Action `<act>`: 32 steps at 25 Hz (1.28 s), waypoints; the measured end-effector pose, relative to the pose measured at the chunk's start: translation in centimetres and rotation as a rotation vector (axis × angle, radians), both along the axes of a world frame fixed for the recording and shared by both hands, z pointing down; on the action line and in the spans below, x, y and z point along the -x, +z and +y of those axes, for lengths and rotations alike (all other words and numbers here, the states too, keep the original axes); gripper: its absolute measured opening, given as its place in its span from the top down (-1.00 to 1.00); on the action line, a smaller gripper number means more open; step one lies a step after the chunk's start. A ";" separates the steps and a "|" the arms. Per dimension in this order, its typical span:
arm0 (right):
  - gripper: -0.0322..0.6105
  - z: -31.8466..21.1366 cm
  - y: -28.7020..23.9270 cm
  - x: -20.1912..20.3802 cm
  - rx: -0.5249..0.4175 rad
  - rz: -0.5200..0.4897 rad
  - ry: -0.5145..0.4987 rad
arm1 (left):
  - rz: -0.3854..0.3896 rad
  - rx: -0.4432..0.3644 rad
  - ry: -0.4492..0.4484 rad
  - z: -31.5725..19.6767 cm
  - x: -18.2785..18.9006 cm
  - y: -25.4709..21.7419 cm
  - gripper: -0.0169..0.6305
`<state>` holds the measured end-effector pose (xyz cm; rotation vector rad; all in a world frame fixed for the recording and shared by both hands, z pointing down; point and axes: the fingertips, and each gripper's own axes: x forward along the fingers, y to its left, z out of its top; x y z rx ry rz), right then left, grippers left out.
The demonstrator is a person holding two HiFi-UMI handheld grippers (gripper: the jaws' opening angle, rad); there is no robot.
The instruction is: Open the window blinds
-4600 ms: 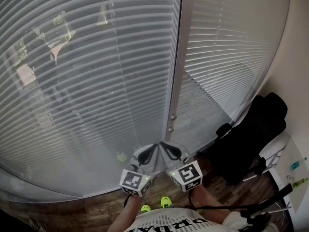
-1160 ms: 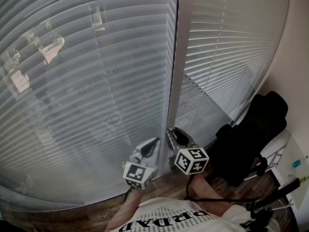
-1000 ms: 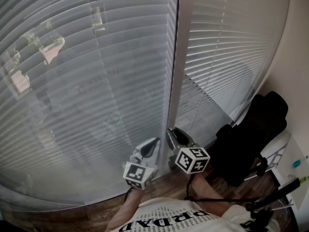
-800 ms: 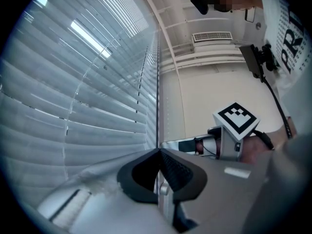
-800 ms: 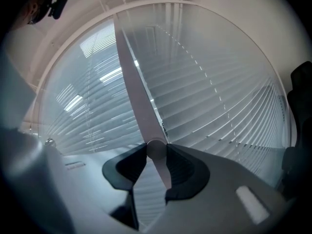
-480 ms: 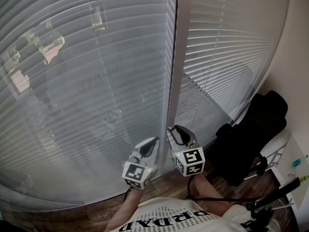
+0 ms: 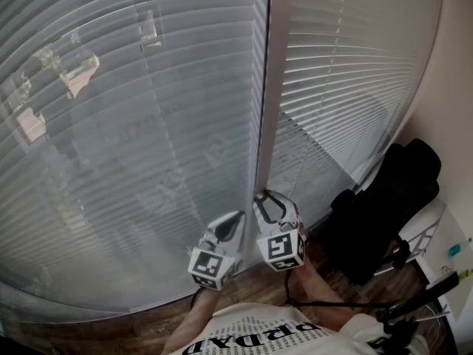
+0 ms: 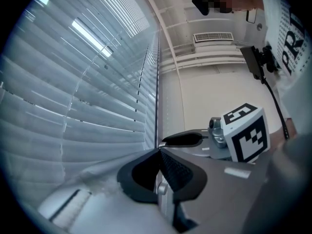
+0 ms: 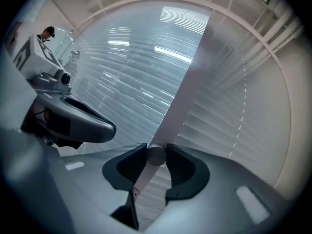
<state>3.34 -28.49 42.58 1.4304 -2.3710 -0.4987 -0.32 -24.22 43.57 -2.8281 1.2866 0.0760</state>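
Both tools hang low by the upright frame [image 7: 267, 87] between the blinds [image 7: 148, 139], left tool [image 7: 235, 220] pressed together empty, right tool [image 7: 264, 198] pinching the frame's round knob [image 9: 156, 155]; a slack pinch could slip round it, leaving the blinds unturned.

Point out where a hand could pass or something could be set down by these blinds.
Free: the wood floor strip along the left blind, left of the left gripper. Crowded: the middle frame, where the right gripper clamps the tilt wand, and the right corner filled by the black chair.
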 end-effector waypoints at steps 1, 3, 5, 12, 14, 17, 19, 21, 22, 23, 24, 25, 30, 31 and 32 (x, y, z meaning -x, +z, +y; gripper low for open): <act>0.48 0.0 0.0 0.0 0.001 -0.015 0.001 | 0.001 0.002 -0.003 0.0 0.1 0.0 0.97; 0.48 -0.1 -0.1 -0.1 0.006 -0.050 0.004 | 0.002 0.004 -0.010 -0.1 0.3 -0.1 0.97; 0.48 -0.1 0.0 -0.3 0.010 -0.088 0.007 | 0.008 0.006 -0.012 -0.2 0.5 0.0 0.97; 0.48 -0.2 0.0 -0.5 0.061 -0.210 0.008 | 0.012 0.004 -0.011 -0.4 0.5 -0.3 0.97; 0.48 -0.3 0.0 -0.6 0.082 -0.261 0.010 | 0.008 0.003 -0.005 -0.4 0.4 0.0 0.97; 0.48 -0.4 0.1 -0.8 0.111 -0.343 0.014 | 0.005 0.008 -0.003 -0.4 0.4 0.2 0.97; 0.48 -0.5 0.1 -1.1 0.130 -0.402 0.017 | 0.008 0.009 -0.002 -0.4 0.5 0.1 0.97; 0.48 -0.5 0.1 -1.2 0.143 -0.449 0.022 | 0.010 0.006 0.000 -0.3 0.5 0.1 0.97; 0.48 -0.5 0.2 -1.2 0.149 -0.467 0.025 | 0.010 0.006 0.001 -0.3 0.5 0.1 0.97; 0.48 -0.5 0.2 -1.3 0.158 -0.491 0.027 | 0.009 0.006 0.000 -0.3 0.6 0.1 0.97; 0.48 -0.5 0.3 -1.3 0.172 -0.526 0.027 | 0.007 0.006 -0.003 -0.3 0.7 0.1 0.97; 0.48 -0.6 0.4 -1.3 0.192 -0.572 0.025 | 0.004 0.005 -0.005 -0.3 0.7 0.1 0.97; 0.48 -0.7 0.8 -1.5 0.264 -0.722 0.021 | 0.002 0.003 -0.009 -0.2 0.9 -0.1 0.97; 0.48 -0.7 0.8 -1.5 0.269 -0.732 0.020 | 0.002 0.003 -0.009 -0.2 0.9 -0.1 0.97; 0.48 -0.7 0.8 -1.5 0.273 -0.739 0.019 | 0.000 0.004 -0.008 -0.2 0.9 0.0 0.97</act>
